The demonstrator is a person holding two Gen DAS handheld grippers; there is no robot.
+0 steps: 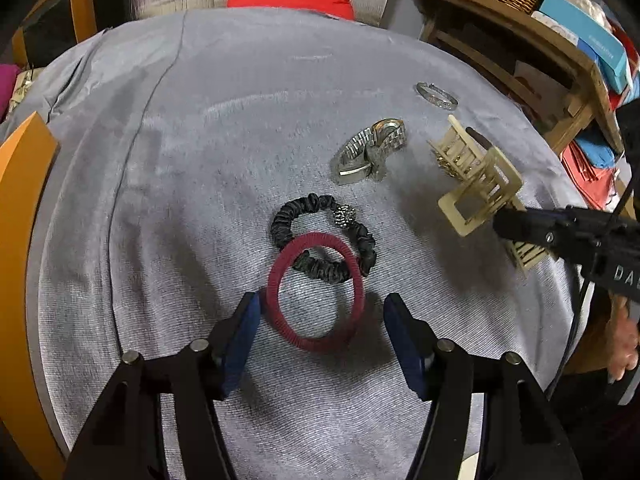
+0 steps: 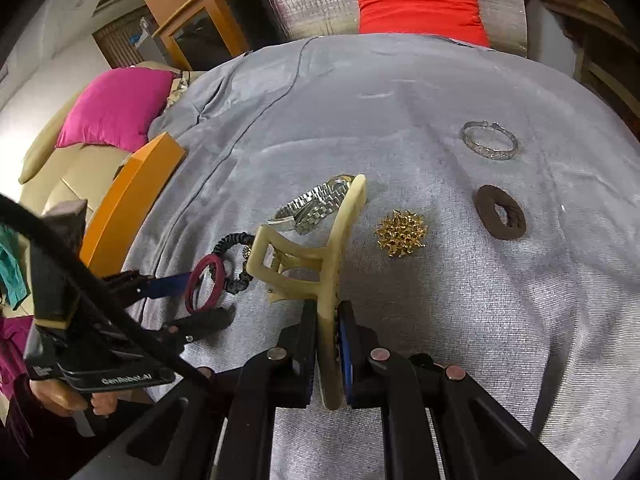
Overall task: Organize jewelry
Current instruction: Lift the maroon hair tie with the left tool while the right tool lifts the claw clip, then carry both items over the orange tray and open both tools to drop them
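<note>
While the right gripper is clamped tight on one handle of the cream claw clip, holding it up off the grey cloth, the left gripper is down low with its jaws apart around the maroon hair tie. My guess is the clip is being kept in the air so it's out of the way, or waiting for a spot, while the other hand sorts out the hair stuff.

The maroon tie lies flat right between the left gripper's blue pads. The left pad looks like it's just about touching the ring's edge; the right pad is a bit clear of it, so nothing is pinched. The tie's far side overlaps the black scrunchie just ahead of the fingertips, so closing in could drag both.

Further ahead and to the right of the left gripper is the silver watch, and beyond that a silver bangle. From the right gripper, the gold brooch is just ahead and right of the clip, with a brown hair tie further right. Looks like things are being grouped by type, hair ties together on the left.
</note>
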